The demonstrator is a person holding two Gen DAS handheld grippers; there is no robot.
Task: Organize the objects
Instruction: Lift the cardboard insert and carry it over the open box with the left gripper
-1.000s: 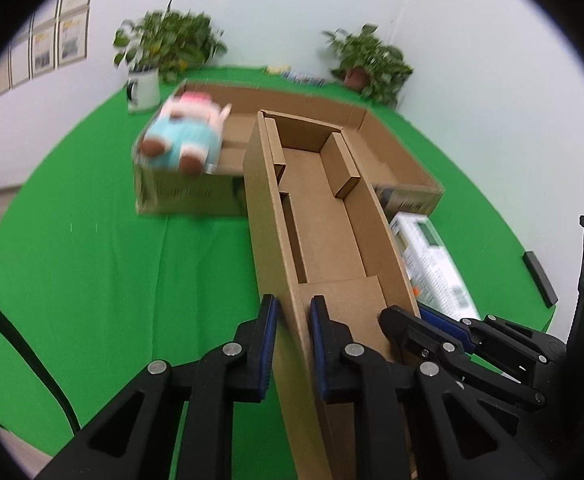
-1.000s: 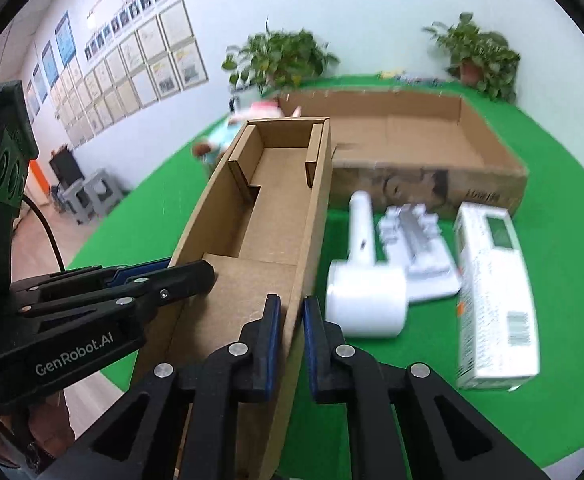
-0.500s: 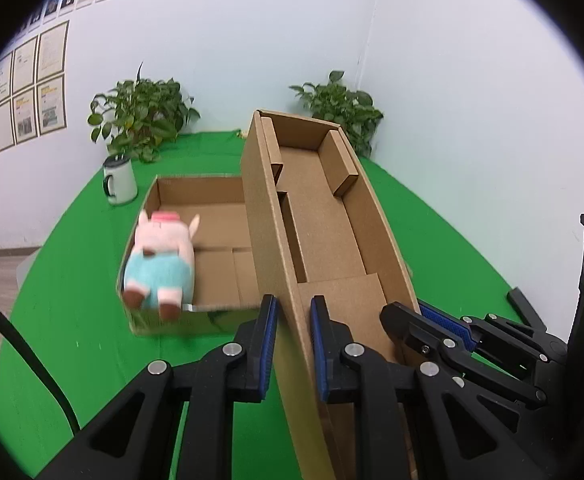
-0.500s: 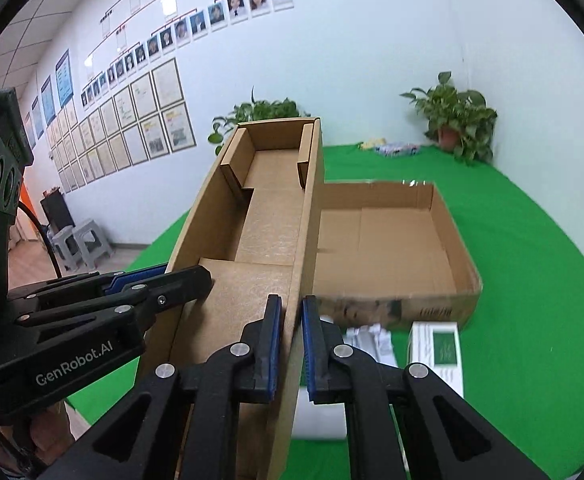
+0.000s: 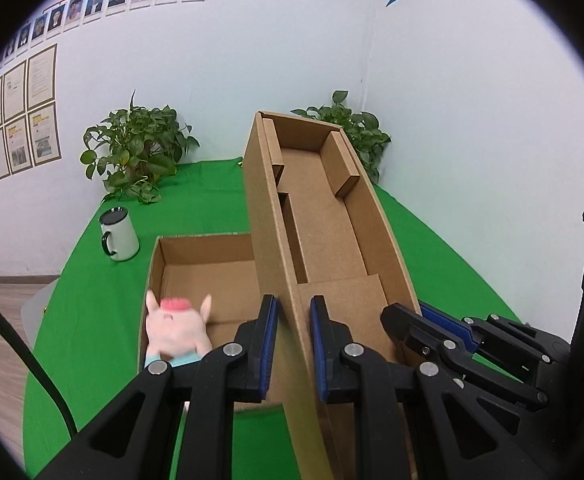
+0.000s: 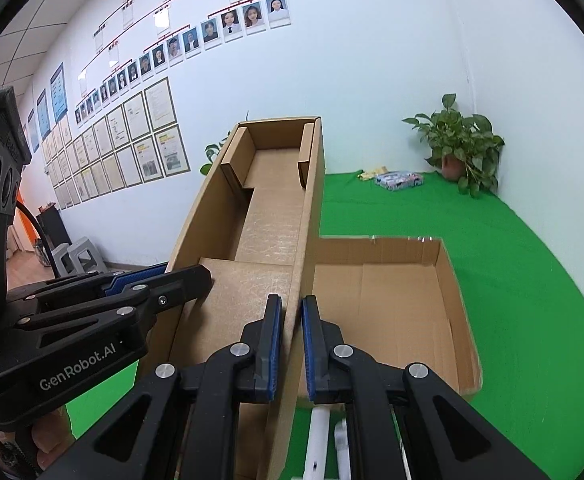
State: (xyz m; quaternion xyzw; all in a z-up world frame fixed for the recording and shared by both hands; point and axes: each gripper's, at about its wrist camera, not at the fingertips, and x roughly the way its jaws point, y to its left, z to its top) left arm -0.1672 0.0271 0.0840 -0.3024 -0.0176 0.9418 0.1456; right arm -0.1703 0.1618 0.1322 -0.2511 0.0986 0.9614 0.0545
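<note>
A long narrow cardboard box (image 5: 324, 236) hangs in the air, held from both sides. My left gripper (image 5: 292, 344) is shut on its left wall, and my right gripper (image 6: 290, 344) is shut on its right wall (image 6: 312, 216). Each gripper shows in the other's view, the right gripper (image 5: 424, 324) at the box's right rim and the left gripper (image 6: 179, 280) at its left rim. Below lies a wide open cardboard tray (image 6: 392, 300) on the green cloth. A pink plush pig (image 5: 175, 328) in blue trousers leans on the tray's near left corner (image 5: 151, 280).
A white mug (image 5: 119, 234) stands on the green table (image 5: 91, 300) behind the tray, with a potted plant (image 5: 135, 156) at the wall. Another plant (image 6: 460, 148) and small packets (image 6: 398, 179) sit in the far right corner. White items (image 6: 318, 436) lie under my right gripper.
Both grippers have risen with the long box; the tray, pig and white items have slid down in the views, and more wall shows. The grips look unchanged.
</note>
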